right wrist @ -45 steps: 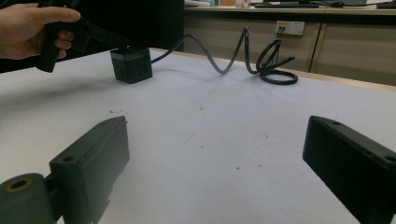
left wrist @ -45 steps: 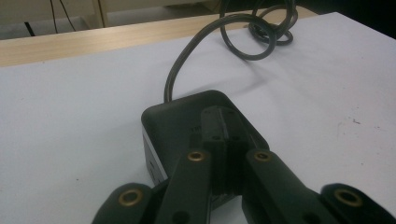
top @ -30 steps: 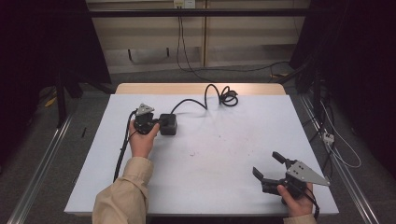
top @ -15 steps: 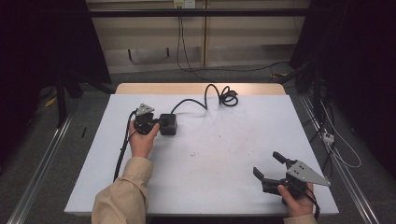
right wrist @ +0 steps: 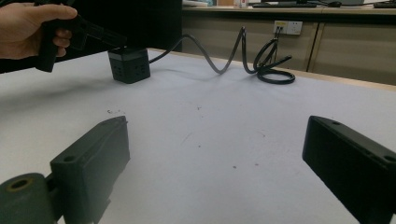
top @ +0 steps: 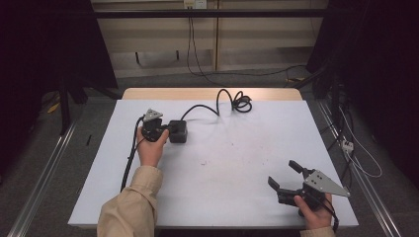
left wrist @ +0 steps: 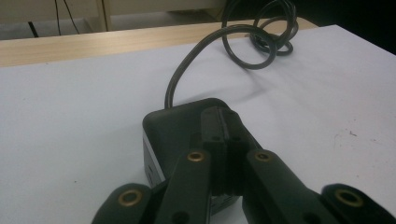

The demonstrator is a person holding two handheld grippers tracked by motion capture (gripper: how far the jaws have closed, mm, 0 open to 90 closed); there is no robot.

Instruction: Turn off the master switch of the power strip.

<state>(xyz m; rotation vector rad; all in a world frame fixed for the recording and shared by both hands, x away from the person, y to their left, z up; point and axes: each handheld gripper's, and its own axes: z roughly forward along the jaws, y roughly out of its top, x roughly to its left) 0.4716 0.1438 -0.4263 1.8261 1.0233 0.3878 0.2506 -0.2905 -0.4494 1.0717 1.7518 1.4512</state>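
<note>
No legible markings on the black cube-shaped power adapter [top: 177, 131]; its black cable [top: 217, 106] runs toward the table's [top: 237, 163] far edge. Left gripper [left wrist: 223, 140] jaws pressed together above the adapter. Right gripper [top: 288, 178] jaws spread, holding nothing.

Sleeve: loose tan fabric sleeve [top: 129, 202] covers the left forearm to the wrist.
Left gripper [left wrist: 223, 135]: matte black jaws with brass-ringed screw holes; grey three-cornered plate on top.
Right gripper [top: 286, 176]: blocky black jaws; grey three-cornered plate with small dark holes.
Cable: thin black cable [top: 129, 158] beside the sleeve.
</note>
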